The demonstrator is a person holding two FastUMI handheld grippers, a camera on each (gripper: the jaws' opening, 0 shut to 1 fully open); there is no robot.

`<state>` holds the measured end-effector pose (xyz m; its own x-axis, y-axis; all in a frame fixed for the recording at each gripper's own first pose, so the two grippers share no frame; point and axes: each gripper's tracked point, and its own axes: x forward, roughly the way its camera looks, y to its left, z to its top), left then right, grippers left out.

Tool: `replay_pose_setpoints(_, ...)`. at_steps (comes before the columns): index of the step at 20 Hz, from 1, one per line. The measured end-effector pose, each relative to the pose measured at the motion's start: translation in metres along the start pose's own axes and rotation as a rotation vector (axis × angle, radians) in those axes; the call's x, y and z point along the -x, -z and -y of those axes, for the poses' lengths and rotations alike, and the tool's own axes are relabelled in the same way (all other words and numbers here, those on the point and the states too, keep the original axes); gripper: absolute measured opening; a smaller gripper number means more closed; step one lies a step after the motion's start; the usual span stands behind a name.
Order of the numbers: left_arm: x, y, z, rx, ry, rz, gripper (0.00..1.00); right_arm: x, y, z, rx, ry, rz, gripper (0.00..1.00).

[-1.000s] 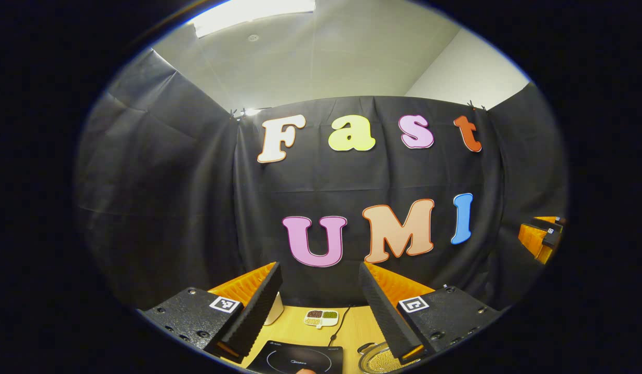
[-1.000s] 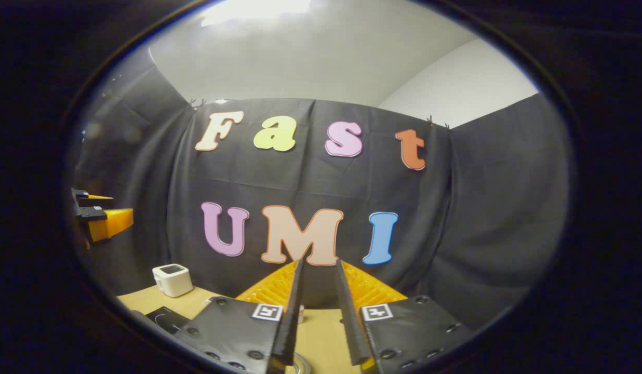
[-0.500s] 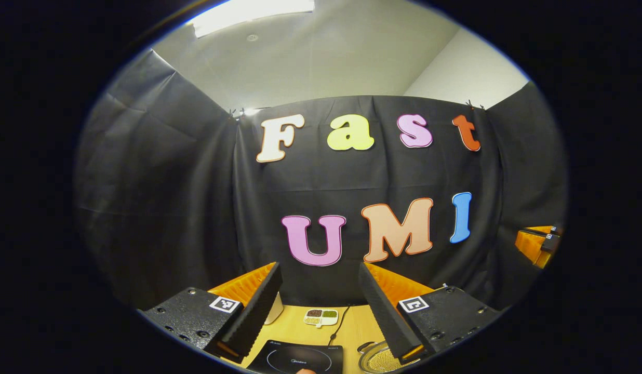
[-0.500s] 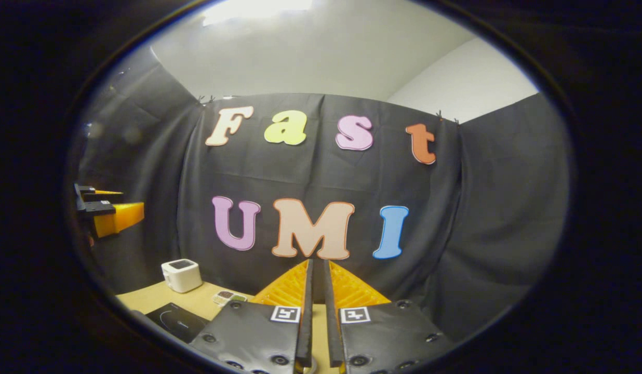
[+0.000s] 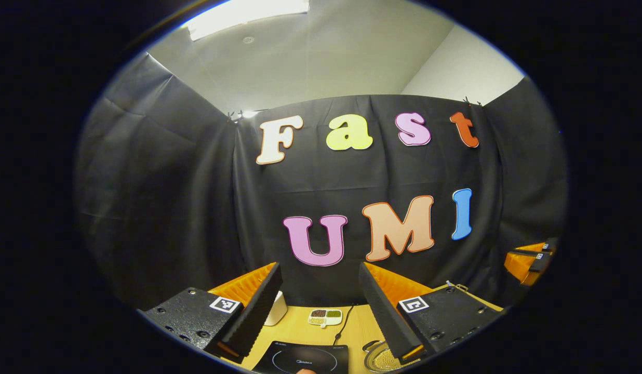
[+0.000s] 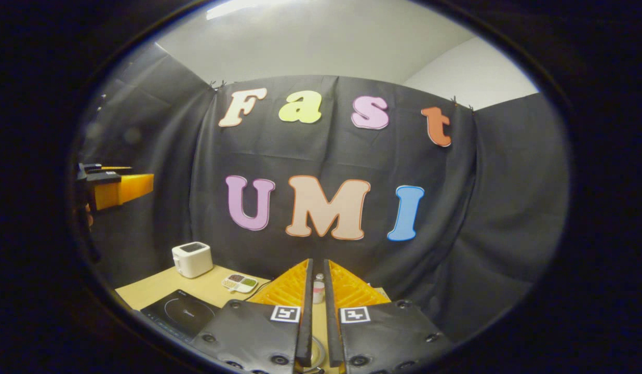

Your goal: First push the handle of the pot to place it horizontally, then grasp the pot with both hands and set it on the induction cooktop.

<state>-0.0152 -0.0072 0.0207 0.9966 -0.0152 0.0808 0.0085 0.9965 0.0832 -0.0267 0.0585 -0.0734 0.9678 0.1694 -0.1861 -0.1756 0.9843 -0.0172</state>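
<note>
At the bottom of the left gripper view the black induction cooktop [image 5: 303,358] lies on the wooden table [image 5: 352,332]. The metal pot [image 5: 382,358] sits just right of it, partly hidden by my right-hand finger. My left gripper [image 5: 319,270] is open, held above the table with nothing between its fingers. My right gripper [image 6: 317,262] is shut, its fingers nearly parallel with a thin slit between them. A sliver of the pot [image 6: 315,356] shows low in that slit. The cooktop [image 6: 181,314] lies to its left.
A white toaster-like appliance [image 6: 192,258] and a small divided dish [image 6: 239,282] stand at the back of the table. A small bottle [image 6: 318,291] shows beyond the right gripper's fingers. A cable [image 5: 344,322] runs back from the cooktop. The left gripper [image 6: 118,188] appears far left.
My right gripper's fingers have come together from a wider gap, and its view has dipped so that more of the table shows. The left gripper has barely moved.
</note>
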Motion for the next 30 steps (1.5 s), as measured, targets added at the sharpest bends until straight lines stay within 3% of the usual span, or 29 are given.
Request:
replay_pose_setpoints(4, -0.002, -0.001, -0.002, -0.001, -0.002, 0.004, 0.96, -0.004, 0.045, -0.013, -0.001, -0.031, -0.095, 0.14)
replay_pose_setpoints(16, 0.001, 0.01, -0.03, -0.015, -0.069, -0.018, 0.96, 0.031, 0.256, -0.057, 0.027, -0.187, -0.555, 0.14)
replay_pose_setpoints(25, 0.004, 0.021, -0.04, -0.007, -0.106, -0.041, 0.96, 0.086, 0.363, -0.066, 0.028, -0.299, -0.897, 0.16)
replay_pose_setpoints(30, 0.004, 0.026, -0.043, -0.002, -0.125, -0.051, 0.96, 0.109, 0.408, -0.064, 0.013, -0.325, -1.082, 0.14)
